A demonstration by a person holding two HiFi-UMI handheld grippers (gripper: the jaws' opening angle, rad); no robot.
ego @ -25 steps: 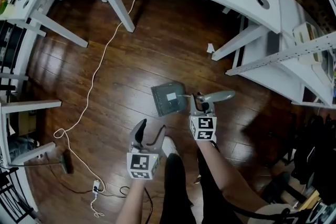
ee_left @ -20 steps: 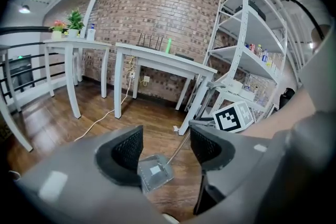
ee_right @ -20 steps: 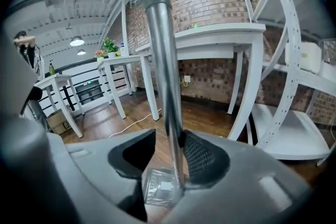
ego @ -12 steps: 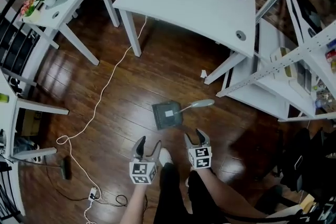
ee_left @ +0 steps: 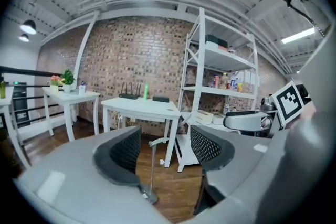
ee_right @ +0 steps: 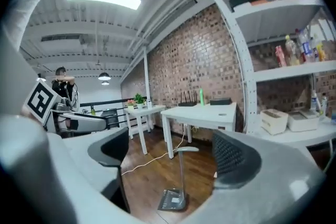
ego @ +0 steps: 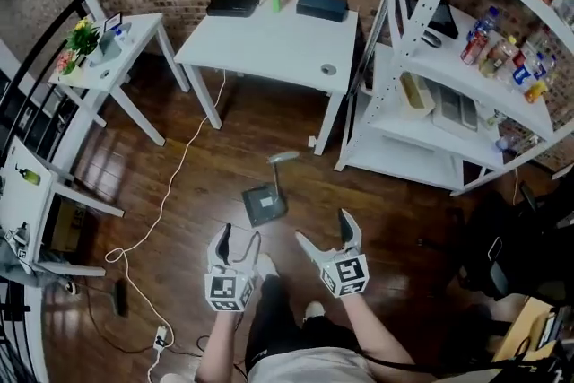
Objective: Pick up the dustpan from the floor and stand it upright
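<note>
Dustpan (ego: 266, 204) upright, left gripper (ego: 239, 239) jaws apart, right gripper (ego: 326, 233) jaws opening, both empty

Grey long-handled dustpan (ego: 266, 204) stands upright on its own on the dark wooden floor (ego: 161, 193), its square pan resting flat on the boards, its thin handle (ee_right: 181, 176) rising straight to a pale, curved grip at the top, a short way in front of the white desk (ego: 269, 45)
</note>
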